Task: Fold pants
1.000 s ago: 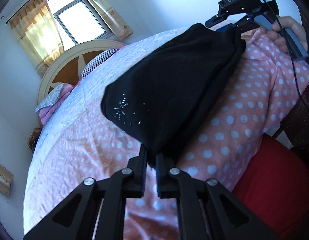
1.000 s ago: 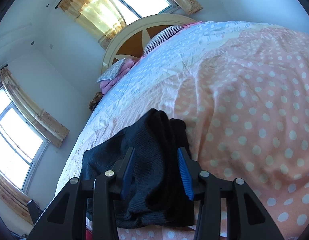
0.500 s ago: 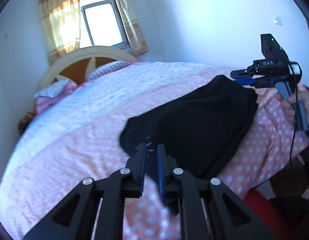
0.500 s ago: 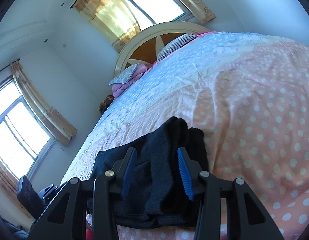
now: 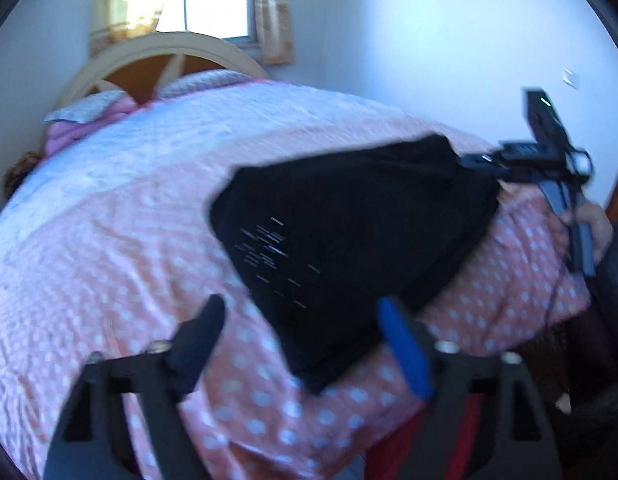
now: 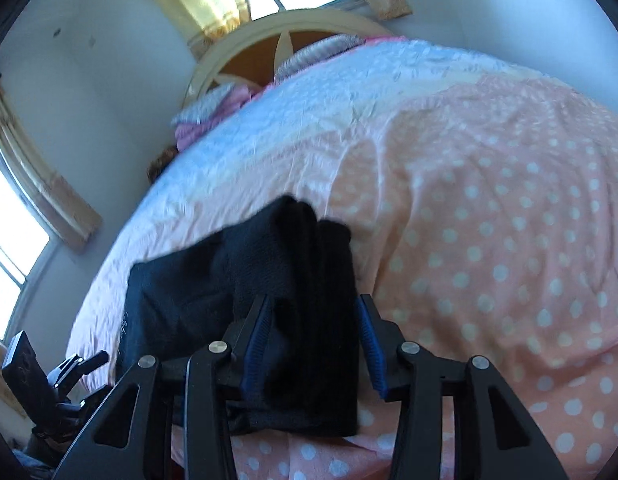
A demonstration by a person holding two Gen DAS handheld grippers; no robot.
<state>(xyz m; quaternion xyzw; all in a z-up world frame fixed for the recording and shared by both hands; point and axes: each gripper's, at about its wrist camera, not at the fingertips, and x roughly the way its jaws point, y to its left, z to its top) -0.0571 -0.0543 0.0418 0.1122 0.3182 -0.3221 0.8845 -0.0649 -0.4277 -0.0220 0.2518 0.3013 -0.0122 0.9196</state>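
Now lying folded, black knit pants (image 5: 349,240), long axis spanning left gripper (image 5: 305,332), just opening, empty, nearer; right gripper (image 6: 313,340) clamping far-right end.

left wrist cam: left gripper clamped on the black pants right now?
No. The left gripper has just been opening; its fingers stand wide apart, off the black pants on the bed.

pants (image 5: 349,240) | black knit, small sparkly stud motif near one corner | folded into a compact, several-layer bundle | lay flat on the pink polka-dot bedspread (image 5: 109,264) by the bed's near edge | thick stacked folds at one end (image 6: 309,280)
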